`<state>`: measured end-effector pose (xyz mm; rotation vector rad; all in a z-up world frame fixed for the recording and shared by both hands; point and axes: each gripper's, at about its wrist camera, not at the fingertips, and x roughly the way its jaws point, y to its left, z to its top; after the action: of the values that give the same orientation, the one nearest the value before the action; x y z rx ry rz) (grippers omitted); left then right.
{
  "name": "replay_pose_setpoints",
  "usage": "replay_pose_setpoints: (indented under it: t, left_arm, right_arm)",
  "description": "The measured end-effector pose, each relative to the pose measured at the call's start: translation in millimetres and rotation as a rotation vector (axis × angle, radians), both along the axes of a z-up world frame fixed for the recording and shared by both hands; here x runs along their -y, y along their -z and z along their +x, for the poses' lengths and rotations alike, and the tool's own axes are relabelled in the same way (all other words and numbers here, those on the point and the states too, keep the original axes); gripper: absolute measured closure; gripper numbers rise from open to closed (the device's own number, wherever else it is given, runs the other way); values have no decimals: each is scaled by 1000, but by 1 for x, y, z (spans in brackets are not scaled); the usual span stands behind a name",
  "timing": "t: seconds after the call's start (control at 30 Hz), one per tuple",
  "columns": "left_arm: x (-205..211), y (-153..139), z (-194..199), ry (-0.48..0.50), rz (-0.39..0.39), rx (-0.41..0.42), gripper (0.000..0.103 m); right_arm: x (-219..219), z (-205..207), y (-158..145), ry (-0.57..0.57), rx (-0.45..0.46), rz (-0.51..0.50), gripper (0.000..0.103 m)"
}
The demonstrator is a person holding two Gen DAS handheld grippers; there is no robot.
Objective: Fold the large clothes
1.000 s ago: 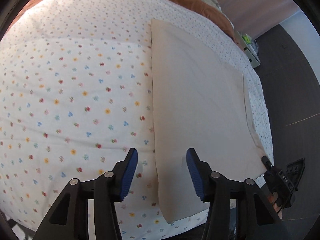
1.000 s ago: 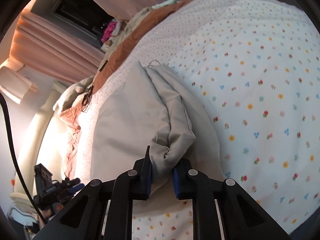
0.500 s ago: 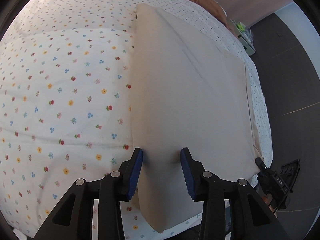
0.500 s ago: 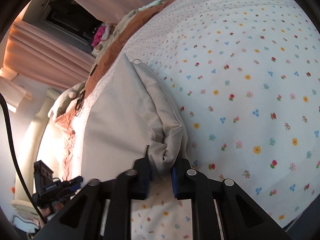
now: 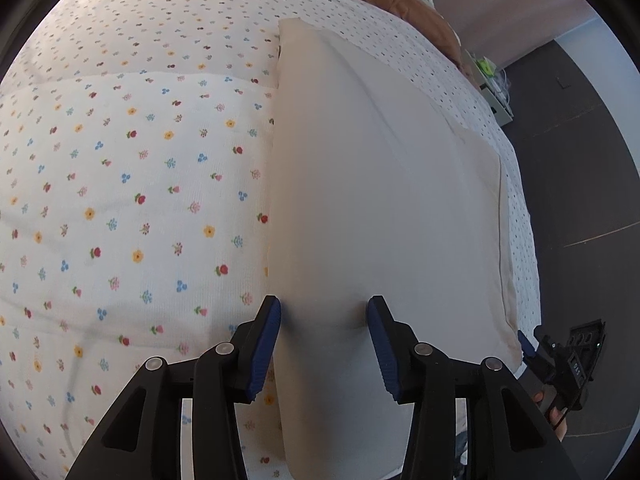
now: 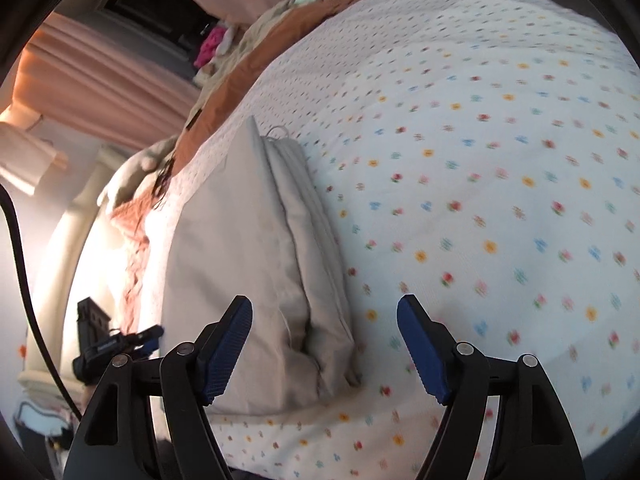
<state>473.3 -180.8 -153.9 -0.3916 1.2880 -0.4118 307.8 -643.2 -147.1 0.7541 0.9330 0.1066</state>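
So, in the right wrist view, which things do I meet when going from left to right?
Black cable → other gripper → folded beige cloth → flowered bedsheet.

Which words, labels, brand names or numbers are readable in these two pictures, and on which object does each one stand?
No text can be read with certainty.
Right gripper, seen in the left wrist view: small pale marks on its black body, too small to read.
Left gripper, seen in the right wrist view: a faint pale line of print, too blurred to read.
Beige folded cloth and flowered bedsheet: no text.
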Motion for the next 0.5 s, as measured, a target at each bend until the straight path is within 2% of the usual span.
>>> replay_pose_setpoints:
  t: [0.37, 0.5]
  left_arm:
    - [-1, 8, 33, -46, -15, 7, 56]
    - [-2, 10, 46, -61, -16, 15, 56]
  right_arm:
    - [-6, 95, 26, -225, -79, 90, 28]
    - [-11, 125, 32, -272, -104, 88, 28]
